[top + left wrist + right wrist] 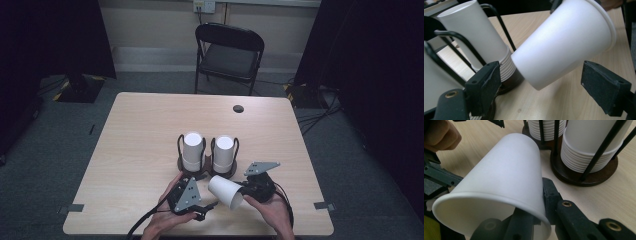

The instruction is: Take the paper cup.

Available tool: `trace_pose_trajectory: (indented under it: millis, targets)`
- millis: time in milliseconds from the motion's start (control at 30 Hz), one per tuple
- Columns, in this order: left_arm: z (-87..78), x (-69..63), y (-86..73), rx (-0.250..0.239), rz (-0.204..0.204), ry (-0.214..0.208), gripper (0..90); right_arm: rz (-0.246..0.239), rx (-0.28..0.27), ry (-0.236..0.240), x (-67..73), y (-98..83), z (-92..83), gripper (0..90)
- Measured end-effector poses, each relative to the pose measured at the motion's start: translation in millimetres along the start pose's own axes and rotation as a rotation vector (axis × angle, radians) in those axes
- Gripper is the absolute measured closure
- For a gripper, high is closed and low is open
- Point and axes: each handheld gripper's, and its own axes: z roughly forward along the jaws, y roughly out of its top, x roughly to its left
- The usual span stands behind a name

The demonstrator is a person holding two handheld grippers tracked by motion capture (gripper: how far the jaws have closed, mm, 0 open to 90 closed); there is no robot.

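Observation:
A single white paper cup (226,191) lies tilted on its side above the table's front edge, its closed base pointing toward the left gripper. My right gripper (242,190) is shut on its rim, one jaw inside the mouth and one outside, seen close in the right gripper view (536,207). My left gripper (206,208) stands open. In the left gripper view (541,72) the cup (564,42) hangs between the wide-spread pads (489,77), and neither pad touches it.
Two stacks of white cups (192,150) (223,152) stand upside down in dark wire holders on round bases, just behind the grippers. The wooden table (145,125) has a cable hole (238,108) at the back. A black folding chair (230,55) stands beyond it.

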Motion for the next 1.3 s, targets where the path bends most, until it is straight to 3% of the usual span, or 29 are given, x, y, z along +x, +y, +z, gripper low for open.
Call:
trace_pose_trajectory:
  millis: [200, 367, 667, 767, 900, 1033, 1300]
  targets:
    - [5.3, -4.4, 4.4, 0.024, 0.062, -0.013, 16.0, -0.007, 0.054, 0.005, -0.9, 6.4, 2.8, 87.1]
    - [8.5, -6.9, 5.2, 0.031, 0.086, -0.025, 16.0, -0.010, 0.087, 0.015, 0.9, 10.8, 4.8, 87.1]
    - [14.8, -13.0, 7.2, 0.062, 0.125, -0.010, 14.7, 0.005, 0.137, 0.043, -1.0, 18.0, 13.4, 87.1]
    - [15.6, -14.2, 9.1, 0.066, 0.126, -0.007, 12.6, -0.003, 0.142, 0.039, -0.4, 20.8, 13.5, 87.1]
    - [18.0, -20.5, 12.1, 0.098, 0.168, 0.033, 15.0, -0.006, 0.136, 0.083, 1.5, 26.6, 12.7, 87.9]
    - [22.8, -21.9, 14.5, 0.111, 0.181, 0.053, 15.3, -0.001, 0.134, 0.092, 3.2, 29.4, 15.5, 88.1]
    - [25.4, -25.7, 15.9, 0.108, 0.178, 0.069, 15.6, 0.013, 0.138, 0.098, 3.1, 29.7, 17.8, 88.2]
